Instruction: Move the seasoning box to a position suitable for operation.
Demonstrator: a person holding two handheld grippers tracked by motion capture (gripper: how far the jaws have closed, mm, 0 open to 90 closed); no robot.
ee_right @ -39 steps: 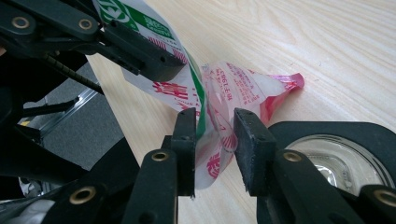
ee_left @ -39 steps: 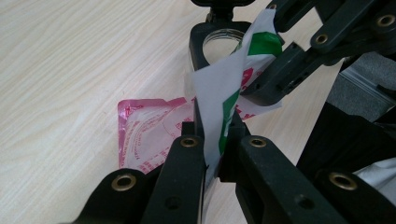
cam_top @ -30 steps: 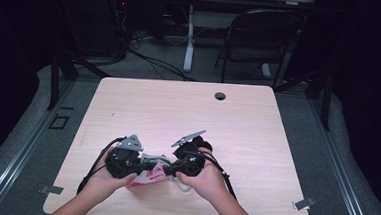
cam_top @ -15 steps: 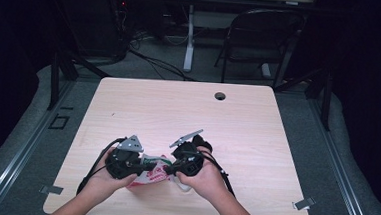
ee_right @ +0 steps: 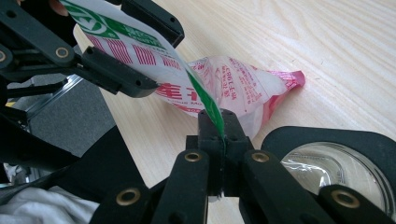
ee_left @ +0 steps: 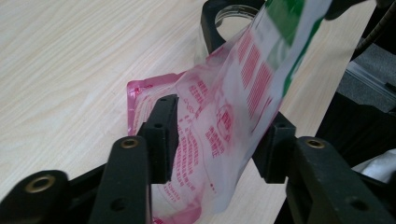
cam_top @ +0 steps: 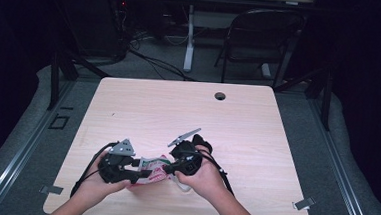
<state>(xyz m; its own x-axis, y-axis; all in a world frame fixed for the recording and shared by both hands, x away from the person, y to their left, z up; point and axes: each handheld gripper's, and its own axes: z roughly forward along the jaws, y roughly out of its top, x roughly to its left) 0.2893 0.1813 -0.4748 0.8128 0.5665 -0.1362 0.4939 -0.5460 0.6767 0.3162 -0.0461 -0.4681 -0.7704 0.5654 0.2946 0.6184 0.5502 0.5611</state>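
Note:
A clear plastic pouch (cam_top: 150, 168) with pink print and a green band hangs between the two grippers near the table's front edge. My right gripper (cam_top: 167, 169) is shut on the pouch's green-edged top (ee_right: 211, 105), its jaws (ee_right: 219, 128) pressed together. My left gripper (cam_top: 144, 174) is open, one jaw on each side of the pouch's body (ee_left: 224, 107), midway along it (ee_left: 217, 140). In the right gripper view the left gripper (ee_right: 135, 49) straddles the lifted sheet. The pouch's pink bottom corner (ee_right: 292, 79) rests on the wood.
The light wooden table (cam_top: 228, 120) has a round cable hole (cam_top: 220, 96) at its far edge and metal clips (cam_top: 304, 203) at its front corners. A dark folding chair (cam_top: 263, 37) and cables stand on the floor beyond.

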